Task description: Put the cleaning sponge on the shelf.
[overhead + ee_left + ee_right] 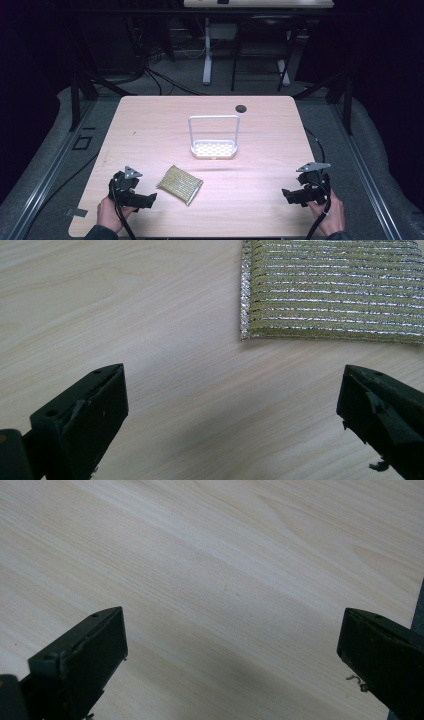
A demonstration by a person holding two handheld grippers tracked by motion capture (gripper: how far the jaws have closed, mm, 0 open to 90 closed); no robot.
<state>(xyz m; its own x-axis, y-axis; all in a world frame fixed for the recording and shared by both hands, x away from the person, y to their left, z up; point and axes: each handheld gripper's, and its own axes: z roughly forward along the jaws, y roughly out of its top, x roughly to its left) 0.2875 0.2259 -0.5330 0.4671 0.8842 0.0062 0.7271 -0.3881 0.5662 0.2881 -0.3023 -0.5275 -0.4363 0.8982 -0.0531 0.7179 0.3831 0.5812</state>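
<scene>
Sponge (180, 184) is seen flat on desk (150, 130); left gripper (150, 199) and right gripper (286, 194) are held apart, empty.

Bright tabletop, dark surroundings, soft focus

Gold sponge (180, 184) beside left claw (149, 199), white rack (214, 148) mid-table

Both black claws, left claw (150, 199) and right claw (288, 194), carry grey triangular plates and black cables.
</scene>
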